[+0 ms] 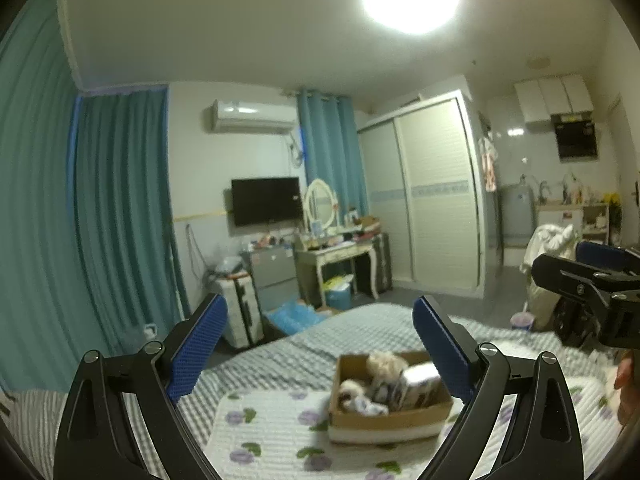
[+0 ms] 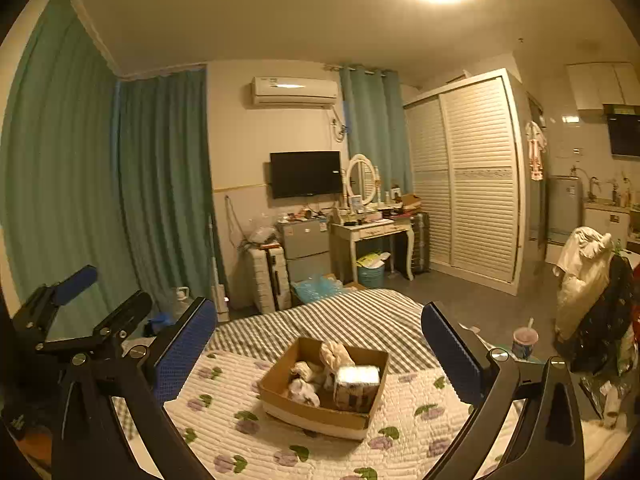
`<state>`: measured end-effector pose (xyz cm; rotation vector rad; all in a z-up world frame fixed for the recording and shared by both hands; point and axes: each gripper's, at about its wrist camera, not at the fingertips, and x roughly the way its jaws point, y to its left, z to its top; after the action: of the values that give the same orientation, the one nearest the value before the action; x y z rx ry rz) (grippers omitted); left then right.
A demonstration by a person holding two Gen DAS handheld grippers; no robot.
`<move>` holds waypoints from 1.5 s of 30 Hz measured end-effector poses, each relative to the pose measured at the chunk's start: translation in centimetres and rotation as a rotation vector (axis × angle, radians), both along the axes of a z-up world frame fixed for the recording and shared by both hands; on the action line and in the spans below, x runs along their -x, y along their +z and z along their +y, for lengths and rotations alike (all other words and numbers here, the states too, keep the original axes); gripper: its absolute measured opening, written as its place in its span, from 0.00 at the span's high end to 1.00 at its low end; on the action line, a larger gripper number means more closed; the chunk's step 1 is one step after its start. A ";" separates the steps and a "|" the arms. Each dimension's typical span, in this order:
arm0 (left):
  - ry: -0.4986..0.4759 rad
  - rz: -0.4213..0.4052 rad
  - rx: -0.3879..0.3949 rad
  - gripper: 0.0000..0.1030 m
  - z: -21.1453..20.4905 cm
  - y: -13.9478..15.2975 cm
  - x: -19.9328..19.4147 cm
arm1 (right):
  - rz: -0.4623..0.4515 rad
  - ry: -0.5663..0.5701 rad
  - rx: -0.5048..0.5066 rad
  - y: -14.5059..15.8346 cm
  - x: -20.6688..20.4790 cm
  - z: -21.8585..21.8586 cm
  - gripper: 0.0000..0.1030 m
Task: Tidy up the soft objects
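Note:
An open cardboard box (image 2: 320, 414) sits on the floral quilt (image 2: 224, 412) on the bed. It holds several soft items: pale plush toys (image 2: 334, 354) and a wrapped tissue pack (image 2: 356, 386). The box also shows in the left wrist view (image 1: 384, 420), blurred. My left gripper (image 1: 320, 320) is open and empty, held above and before the box. My right gripper (image 2: 320, 324) is open and empty, also above the box. Each gripper's body shows at the edge of the other's view.
A striped bedsheet (image 2: 340, 320) runs to the bed's far edge. Beyond stand a white suitcase (image 2: 268, 280), a dressing table (image 2: 372, 228), a wardrobe (image 2: 468, 188) and teal curtains (image 2: 160, 184). A cup (image 2: 525, 342) and a clothes-draped chair (image 2: 588, 280) stand at the right.

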<state>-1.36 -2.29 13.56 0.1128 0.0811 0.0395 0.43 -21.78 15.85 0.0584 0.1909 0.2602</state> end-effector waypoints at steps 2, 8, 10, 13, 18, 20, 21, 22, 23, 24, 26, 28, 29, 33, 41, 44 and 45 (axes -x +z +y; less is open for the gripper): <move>-0.003 0.026 0.019 0.07 0.7 -2.0 -0.6 | 0.002 -0.020 0.009 -2.3 -0.6 0.5 0.00; 0.010 0.122 0.071 0.07 2.3 -7.1 -3.3 | -0.007 -0.092 0.051 -8.2 -3.1 1.8 0.00; 0.016 0.143 0.075 0.07 2.3 -8.5 -3.8 | 0.021 -0.095 0.051 -9.9 -4.1 2.0 0.00; 0.018 0.157 0.076 0.07 2.3 -10.0 -3.9 | 0.078 -0.103 0.052 -12.1 -5.4 1.9 0.00; 0.014 0.187 0.066 0.07 2.4 -11.3 -4.6 | 0.137 -0.119 0.052 -14.6 -6.4 1.9 0.00; 0.011 0.196 0.072 0.07 2.5 -11.6 -4.5 | 0.152 -0.120 0.054 -15.0 -6.7 2.1 0.00; 0.010 0.200 0.073 0.07 2.6 -11.7 -4.5 | 0.155 -0.121 0.053 -15.2 -6.8 2.1 0.00; 0.010 0.204 0.074 0.07 2.7 -11.7 -4.5 | 0.155 -0.123 0.052 -15.2 -6.8 2.1 0.00; 0.006 0.207 0.073 0.07 2.6 -11.8 -4.5 | 0.155 -0.124 0.051 -15.2 -6.7 2.1 0.00; 0.005 0.210 0.073 0.07 2.6 -11.9 -4.5 | 0.155 -0.125 0.051 -15.2 -6.7 2.1 0.00; -0.002 0.216 0.074 0.07 2.6 -12.0 -4.6 | 0.153 -0.127 0.055 -15.2 -6.6 2.2 0.00; -0.005 0.216 0.071 0.07 2.5 -12.0 -4.5 | 0.152 -0.127 0.059 -15.3 -6.5 2.3 0.00; -0.004 0.218 0.071 0.07 2.4 -12.0 -4.5 | 0.151 -0.129 0.061 -15.3 -6.5 2.3 0.00; -0.019 0.229 0.084 0.07 2.5 -12.0 -4.7 | 0.143 -0.137 0.068 -15.3 -6.3 2.3 0.00; -0.021 0.240 0.091 0.07 2.7 -12.5 -5.2 | 0.139 -0.145 0.083 -15.3 -6.1 2.3 0.00; -0.021 0.234 0.090 0.07 2.8 -12.4 -5.2 | 0.145 -0.144 0.084 -15.3 -6.1 2.4 0.00; -0.022 0.234 0.091 0.07 2.8 -12.4 -5.2 | 0.145 -0.146 0.085 -15.4 -6.1 2.4 0.00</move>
<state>3.84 0.49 1.14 0.0273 0.3148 0.0007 6.49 -19.34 0.49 0.0063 0.3401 0.1023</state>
